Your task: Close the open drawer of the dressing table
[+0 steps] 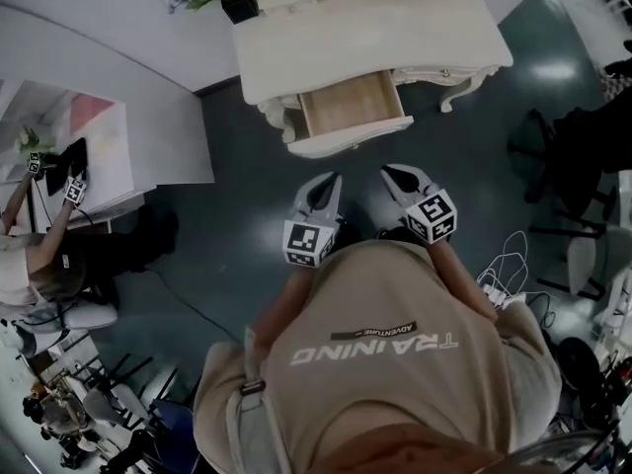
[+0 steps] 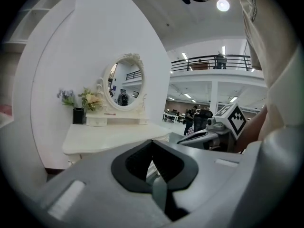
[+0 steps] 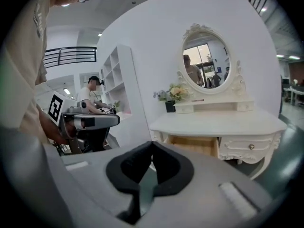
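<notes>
The white counter [image 1: 395, 18] stands against the wall. Its drawer [image 1: 351, 107] is pulled out toward the person. The drawer is open, and you can see the bare wood inside it. It is on the left part of the counter's front (the right part has a small shut drawer [image 3: 251, 147] with a knob).

The left claw [image 2: 152, 144] is pressed together, and there is nothing in it. The right claw [image 3: 152, 145] is pressed together too, and it holds nothing. Both claws hang in the air over the dark floor [image 1: 247, 186]. They are side by side with a gap between them. Their tips point at the open drawer. They are near the drawer's front but do not touch it.

On the back of the counter stands an oval mirror [image 3: 207, 63] with a curly white frame. Next to it, at the back left corner, are some flowers [image 3: 175, 93] in a black pot.
</notes>
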### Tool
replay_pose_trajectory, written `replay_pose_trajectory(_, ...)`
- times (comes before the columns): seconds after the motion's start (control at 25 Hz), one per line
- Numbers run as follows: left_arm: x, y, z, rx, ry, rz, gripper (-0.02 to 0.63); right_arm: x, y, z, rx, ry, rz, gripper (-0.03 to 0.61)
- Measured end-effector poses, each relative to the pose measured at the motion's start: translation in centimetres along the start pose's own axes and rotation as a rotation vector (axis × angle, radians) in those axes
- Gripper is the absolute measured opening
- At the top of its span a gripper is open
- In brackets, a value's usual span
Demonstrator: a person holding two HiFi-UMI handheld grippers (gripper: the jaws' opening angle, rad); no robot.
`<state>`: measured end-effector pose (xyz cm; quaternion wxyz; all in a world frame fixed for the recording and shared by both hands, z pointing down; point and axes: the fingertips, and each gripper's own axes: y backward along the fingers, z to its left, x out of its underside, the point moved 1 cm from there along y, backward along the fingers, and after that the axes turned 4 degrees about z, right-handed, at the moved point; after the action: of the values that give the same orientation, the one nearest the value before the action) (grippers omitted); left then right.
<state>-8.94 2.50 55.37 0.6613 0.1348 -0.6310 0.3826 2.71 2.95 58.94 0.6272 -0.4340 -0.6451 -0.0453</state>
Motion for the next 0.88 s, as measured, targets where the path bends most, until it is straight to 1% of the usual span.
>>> replay_pose_trajectory(0.16, -0.6, -0.5, 3.3, 0.008, -0.022, -0.009, 0.006, -2.3, -1.5, -0.5, 0.049, 0.008, -0.044, 0.005)
replay_pose_trajectory(0.32, -1.5, -1.6, 5.8, 0.002, -0.032, -0.019, 0.006, -3.6, -2.1, -1.4, 0.072, 0.017, -0.062, 0.005)
replay_pose_trajectory(0.48, -1.8, -2.9, 7.7, -0.013, -0.029, -0.004, 0.006, -3.8, -3.1, -3.2, 0.079, -0.029, -0.054, 0.005)
replay_pose_trajectory(0.68, -2.1, -5.4, 8.2, -0.036, -0.026, 0.024, 0.006, -4.0, -4.4, -6.8, 0.062, -0.078, -0.076, 0.005)
replay_pose_trajectory(0.8, -2.6, -6.8, 9.1, -0.080, -0.016, 0.057, 0.006, -4.4, -5.8, -9.6, 0.052, -0.126, -0.087, 0.005)
replay_pose_trajectory(0.88, -3.4, -8.1, 9.9, -0.109, -0.011, 0.068, 0.006, -5.5, -6.7, -11.8, 0.043, -0.135, -0.098, 0.005)
